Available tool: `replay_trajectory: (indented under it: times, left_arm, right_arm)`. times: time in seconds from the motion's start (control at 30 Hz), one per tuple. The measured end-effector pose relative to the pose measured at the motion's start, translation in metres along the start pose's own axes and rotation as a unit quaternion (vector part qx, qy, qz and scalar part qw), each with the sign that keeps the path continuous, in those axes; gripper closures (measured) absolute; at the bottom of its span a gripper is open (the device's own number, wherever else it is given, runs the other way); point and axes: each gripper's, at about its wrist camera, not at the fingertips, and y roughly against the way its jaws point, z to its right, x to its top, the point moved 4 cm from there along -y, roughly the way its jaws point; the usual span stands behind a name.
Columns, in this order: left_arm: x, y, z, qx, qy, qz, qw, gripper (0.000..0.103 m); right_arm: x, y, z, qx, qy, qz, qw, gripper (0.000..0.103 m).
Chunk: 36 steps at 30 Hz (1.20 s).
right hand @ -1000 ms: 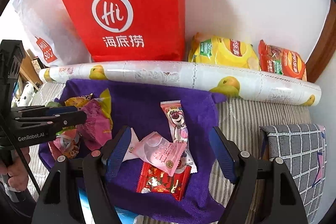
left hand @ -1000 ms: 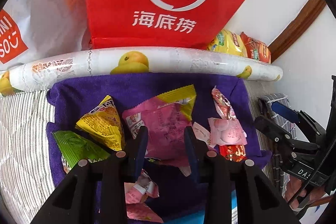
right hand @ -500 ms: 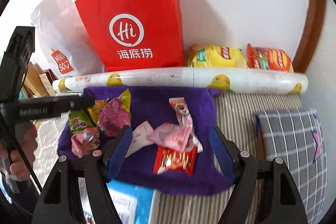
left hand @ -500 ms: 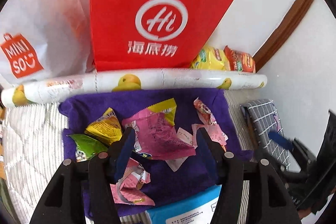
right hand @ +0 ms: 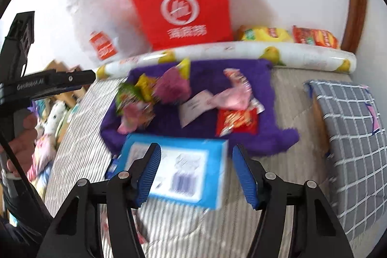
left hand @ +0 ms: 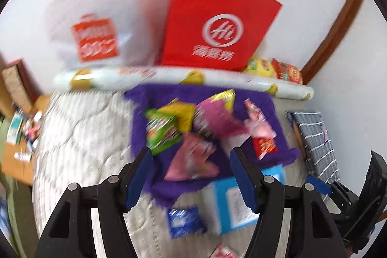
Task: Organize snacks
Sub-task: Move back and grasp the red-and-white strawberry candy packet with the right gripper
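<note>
Several snack packets lie on a purple cloth (left hand: 273,103) (right hand: 217,71) on a striped bed: a green packet (left hand: 162,132), a yellow one (left hand: 183,115), a large pink one (left hand: 212,117) (right hand: 173,86), a small pink one (left hand: 191,161) and a red one (left hand: 264,146) (right hand: 238,121). My left gripper (left hand: 191,175) is open and empty, held back above the cloth's near edge. My right gripper (right hand: 196,173) is open and empty above a blue box (right hand: 179,168). Both views are blurred.
A red paper bag (left hand: 217,25) (right hand: 183,1) and a white bag (left hand: 96,23) stand behind a duck-print roll (right hand: 241,53). Yellow and orange chip bags (right hand: 287,36) lie at the back right. A checked cushion (right hand: 350,127) lies right. A small blue packet (left hand: 185,221) lies near the box.
Both grippers have pulled back and up from the cloth. The left gripper has opened wider and let go of the large pink packet. The right gripper's gap looks narrower. The blue box has come into view.
</note>
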Motion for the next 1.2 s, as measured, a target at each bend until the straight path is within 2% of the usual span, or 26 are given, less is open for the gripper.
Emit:
replay_trajectory:
  times: [0.2, 0.3, 0.43, 0.57, 0.67, 0.83, 0.97, 1.2]
  left_arm:
    - [-0.041, 0.023, -0.043, 0.018, 0.038, -0.002, 0.9991, 0.038]
    - [-0.058, 0.027, -0.054, 0.015, 0.051, -0.004, 0.9986, 0.038]
    - [-0.079, 0.028, -0.062, 0.011, 0.053, -0.015, 0.9984, 0.038]
    - [-0.092, 0.031, -0.071, 0.008, 0.056, -0.017, 0.9983, 0.038]
    - [-0.097, 0.033, -0.077, 0.006, 0.060, -0.018, 0.9980, 0.038]
    - [-0.108, 0.038, -0.085, 0.000, 0.063, -0.015, 0.9979, 0.038]
    - [-0.113, 0.037, -0.090, 0.006, 0.064, -0.020, 0.9977, 0.038]
    - [-0.122, 0.039, -0.088, 0.008, 0.062, -0.021, 0.9978, 0.038]
  right_arm:
    - [-0.043, -0.005, -0.038, 0.023, 0.022, -0.023, 0.999, 0.041]
    - [-0.064, -0.015, -0.052, 0.041, 0.028, -0.044, 0.998, 0.041]
    - [-0.095, -0.037, -0.072, 0.059, 0.034, -0.094, 0.993, 0.040]
    - [-0.110, -0.047, -0.088, 0.093, 0.024, -0.111, 0.989, 0.040]
    - [-0.114, -0.050, -0.098, 0.106, 0.028, -0.110, 0.988, 0.027]
    - [-0.122, -0.055, -0.109, 0.103, 0.041, -0.121, 0.986, 0.022]
    - [-0.130, -0.065, -0.120, 0.085, 0.059, -0.135, 0.985, 0.022]
    - [-0.131, -0.069, -0.126, 0.048, 0.071, -0.110, 0.990, 0.022]
